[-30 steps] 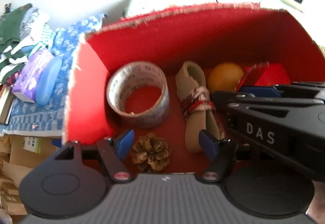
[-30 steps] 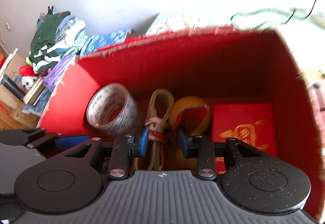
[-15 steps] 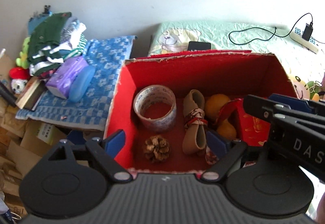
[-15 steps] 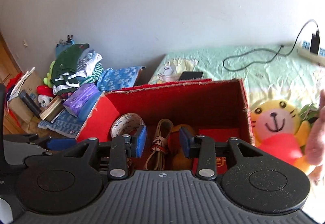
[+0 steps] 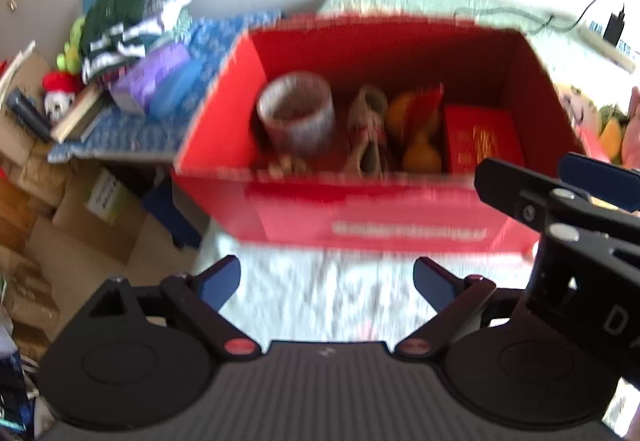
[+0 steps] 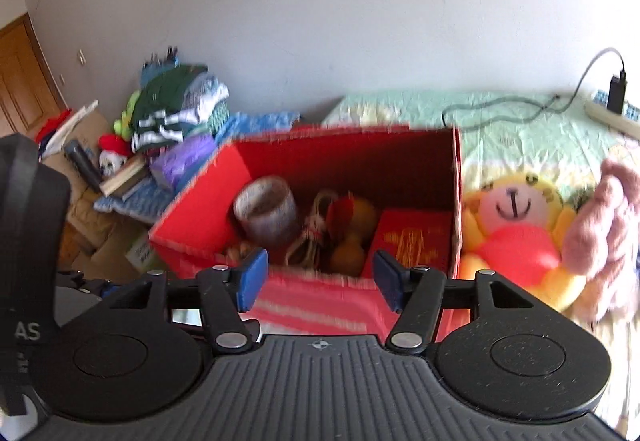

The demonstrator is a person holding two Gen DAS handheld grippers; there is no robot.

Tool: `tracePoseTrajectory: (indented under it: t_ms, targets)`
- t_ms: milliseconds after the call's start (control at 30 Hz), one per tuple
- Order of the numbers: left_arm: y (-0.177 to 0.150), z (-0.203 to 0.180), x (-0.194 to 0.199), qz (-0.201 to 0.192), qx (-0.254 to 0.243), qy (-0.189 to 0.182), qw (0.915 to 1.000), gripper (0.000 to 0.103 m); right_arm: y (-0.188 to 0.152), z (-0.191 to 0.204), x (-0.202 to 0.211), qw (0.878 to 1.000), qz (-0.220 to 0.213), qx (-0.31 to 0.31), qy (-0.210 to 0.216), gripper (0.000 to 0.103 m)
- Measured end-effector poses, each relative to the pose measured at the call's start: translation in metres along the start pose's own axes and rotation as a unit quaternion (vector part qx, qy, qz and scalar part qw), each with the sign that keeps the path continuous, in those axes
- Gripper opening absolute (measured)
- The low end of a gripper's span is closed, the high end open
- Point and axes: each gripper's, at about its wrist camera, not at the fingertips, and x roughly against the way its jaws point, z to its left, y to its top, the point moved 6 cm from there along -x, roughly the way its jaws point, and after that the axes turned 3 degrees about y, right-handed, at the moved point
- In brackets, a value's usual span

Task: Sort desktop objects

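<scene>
One red box (image 6: 200,201), one tape roll (image 6: 266,211), two tools

Red box (image 6: 192,219): matt cardboard, frayed rim.
Tape roll (image 6: 266,211): glossy plastic film.
My right gripper (image 6: 318,277): matt black plastic, blue pads.
Toy (image 6: 520,237): fuzzy plush.

Box (image 6: 408,305) on the bed (image 6: 520,117). Inside, left to right: tape roll (image 6: 266,211), cord bundle (image 6: 314,237), gourd (image 6: 354,237), flat packet (image 6: 412,243). Pine cone (image 5: 286,165) before the tape roll. Plush toy (image 6: 516,237) right of box. Clothes pile (image 6: 176,109) far left, behind.
</scene>
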Motion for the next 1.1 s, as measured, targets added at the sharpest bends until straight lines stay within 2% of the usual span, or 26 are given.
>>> tracePoseTrajectory:
  t_ms: [100, 233, 400, 533, 667, 1100]
  targets:
    - [-0.015, -0.005, -0.011, 0.027, 0.002, -0.010, 0.9996, 0.095, -0.014, -0.006, -0.009, 0.999, 0.033, -0.012, -0.011, 0.063]
    - [-0.025, -0.007, -0.027, 0.041, -0.011, -0.004, 0.9991, 0.095, -0.028, -0.013, -0.021, 0.997, 0.069, -0.018, -0.041, 0.065]
    - [-0.030, 0.002, -0.050, 0.074, -0.009, -0.026, 0.9969, 0.098, -0.046, -0.020, -0.034, 0.990, 0.113, -0.044, -0.074, 0.066]
    - [-0.030, 0.007, -0.062, 0.081, -0.027, -0.020, 0.9962, 0.100, -0.049, -0.013, -0.043, 0.987, 0.129, -0.043, -0.088, 0.066]
    - [-0.031, 0.014, -0.073, 0.093, -0.036, -0.035, 0.9943, 0.100, -0.051, -0.009, -0.051, 0.984, 0.138, -0.048, -0.100, 0.066]
    - [-0.027, 0.024, -0.094, 0.099, -0.072, -0.063, 0.9905, 0.100, -0.061, -0.006, -0.068, 0.972, 0.158, -0.086, -0.152, 0.067]
